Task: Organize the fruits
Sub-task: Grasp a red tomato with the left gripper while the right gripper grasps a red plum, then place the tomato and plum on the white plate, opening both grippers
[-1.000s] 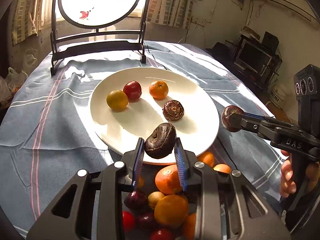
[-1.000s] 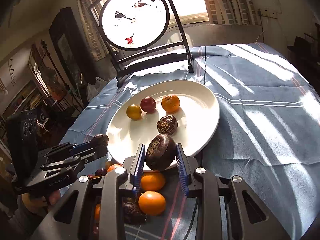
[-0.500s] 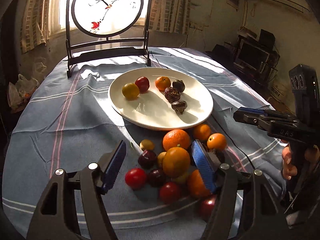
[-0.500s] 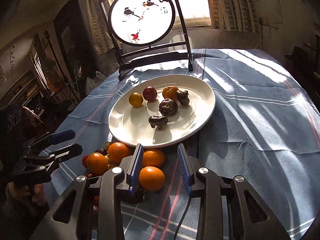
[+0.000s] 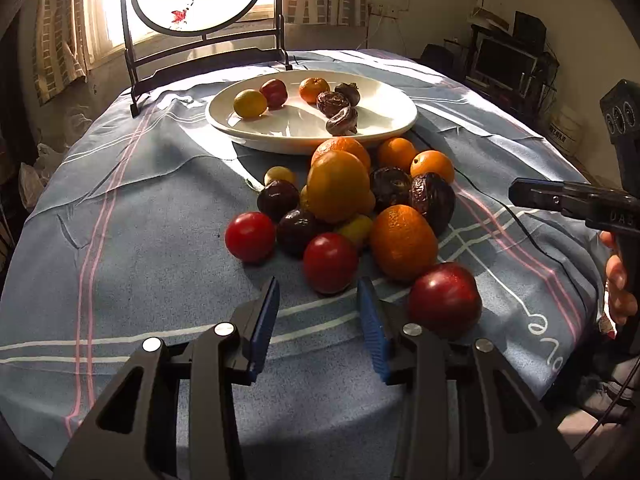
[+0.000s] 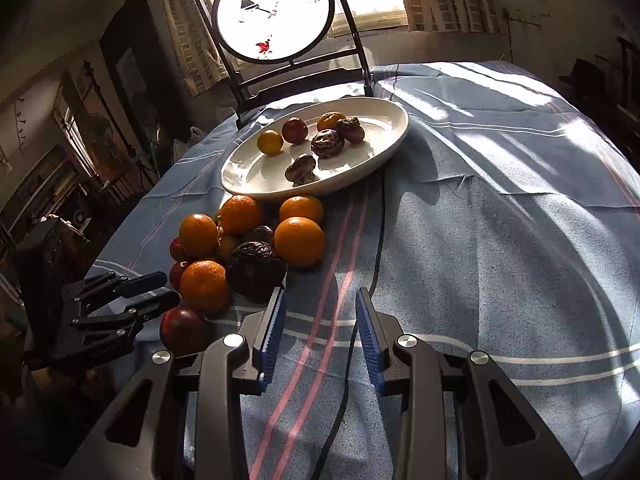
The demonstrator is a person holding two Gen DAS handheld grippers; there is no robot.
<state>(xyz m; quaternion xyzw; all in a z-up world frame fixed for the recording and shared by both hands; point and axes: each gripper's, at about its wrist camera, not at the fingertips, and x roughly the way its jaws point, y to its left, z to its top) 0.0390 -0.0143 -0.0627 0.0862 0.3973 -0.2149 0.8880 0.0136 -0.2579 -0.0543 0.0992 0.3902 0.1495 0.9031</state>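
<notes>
Holding both claws empty, you have your left gripper (image 5: 318, 298) spread wide at the bottom centre of its frame, the blue pads (image 5: 266, 312) touching nothing. A red tomato (image 5: 330, 262) sits just above the gap between them, at the near edge of the fruit pile (image 5: 348, 204) in mid-frame. A dark red plum (image 5: 444, 300) lies just right of the right-hand pad. Your right gripper (image 6: 320, 314) is also parted wide over bare blue striped tablecloth (image 6: 500, 220), gripping nothing; a wrinkled passion fruit (image 6: 256, 272) lies just above its left-hand pad. The white plate (image 5: 384, 128), upper centre, carries six fruits.
</notes>
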